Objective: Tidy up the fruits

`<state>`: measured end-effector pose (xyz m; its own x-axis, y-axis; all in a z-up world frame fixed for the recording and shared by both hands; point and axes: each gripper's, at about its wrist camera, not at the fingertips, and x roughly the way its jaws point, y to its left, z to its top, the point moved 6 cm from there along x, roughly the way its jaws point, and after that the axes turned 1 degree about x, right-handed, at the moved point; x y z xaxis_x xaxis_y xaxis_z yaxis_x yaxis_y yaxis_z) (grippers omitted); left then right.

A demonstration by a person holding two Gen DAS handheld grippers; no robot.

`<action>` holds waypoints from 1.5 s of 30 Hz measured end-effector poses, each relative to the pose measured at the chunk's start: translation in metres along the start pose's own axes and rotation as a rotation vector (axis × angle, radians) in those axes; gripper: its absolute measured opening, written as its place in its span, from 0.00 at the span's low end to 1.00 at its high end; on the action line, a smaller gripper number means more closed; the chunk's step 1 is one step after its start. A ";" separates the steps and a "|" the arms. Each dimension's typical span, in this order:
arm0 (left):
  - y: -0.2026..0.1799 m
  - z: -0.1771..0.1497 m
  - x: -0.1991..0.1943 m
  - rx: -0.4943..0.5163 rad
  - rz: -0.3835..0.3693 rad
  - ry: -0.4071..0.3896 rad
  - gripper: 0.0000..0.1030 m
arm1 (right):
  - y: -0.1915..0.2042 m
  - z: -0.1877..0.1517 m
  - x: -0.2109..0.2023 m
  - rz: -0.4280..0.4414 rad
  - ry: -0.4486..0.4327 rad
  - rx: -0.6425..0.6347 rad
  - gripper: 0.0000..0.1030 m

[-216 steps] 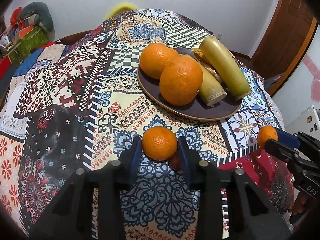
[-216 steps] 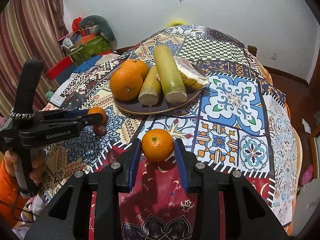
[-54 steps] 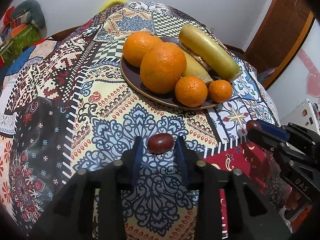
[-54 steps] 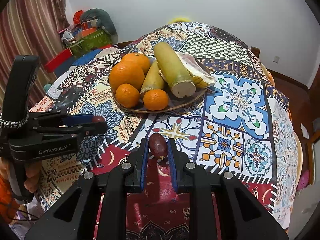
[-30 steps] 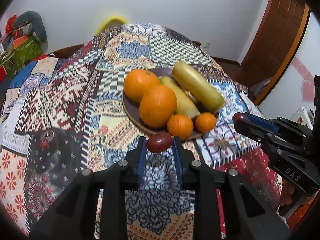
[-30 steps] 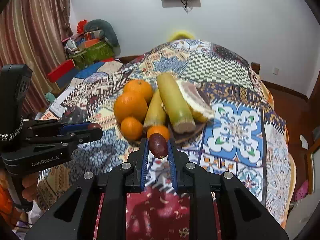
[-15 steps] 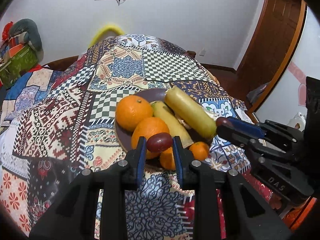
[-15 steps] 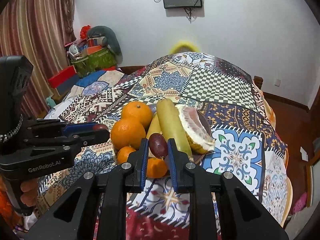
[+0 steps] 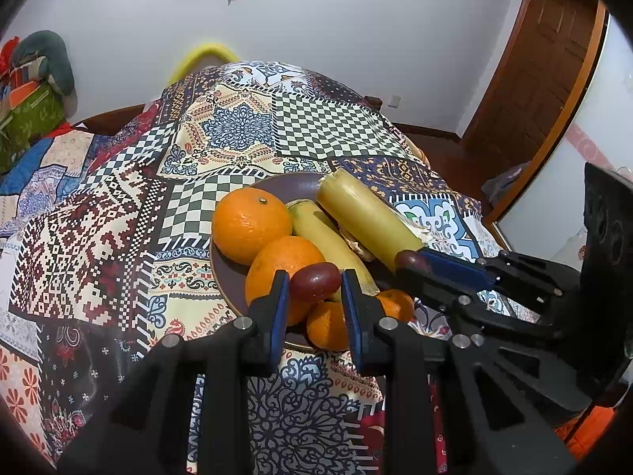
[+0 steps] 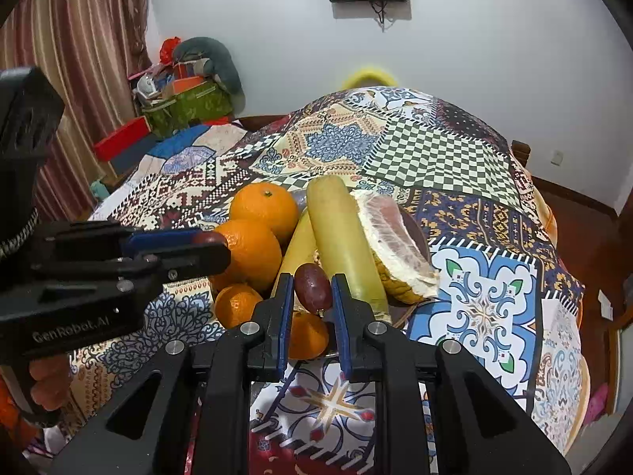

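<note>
Plate [image 9: 231, 277] mid-table already loaded: two big oranges [image 9: 251, 225], two small ones [image 10: 235, 304], sugarcane pieces [image 10: 342, 237]. Left gripper [image 9: 314, 283] clamps dark red fruit [image 9: 315, 281] above plate; right gripper [image 10: 312, 289] clamps another [image 10: 312, 288]. Both drops left.
</note>
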<state>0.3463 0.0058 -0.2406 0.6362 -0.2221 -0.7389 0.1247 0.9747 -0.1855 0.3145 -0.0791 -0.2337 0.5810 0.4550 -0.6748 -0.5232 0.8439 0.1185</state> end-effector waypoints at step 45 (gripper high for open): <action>-0.032 0.027 -0.150 0.039 0.069 -0.320 0.26 | -0.001 0.040 -0.139 -0.019 -0.267 0.059 0.25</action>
<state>0.2672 0.0091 -0.1062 0.8506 -0.1425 -0.5062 0.0987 0.9887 -0.1125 0.2592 -0.1317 -0.1102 0.7381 0.4913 -0.4624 -0.4781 0.8644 0.1553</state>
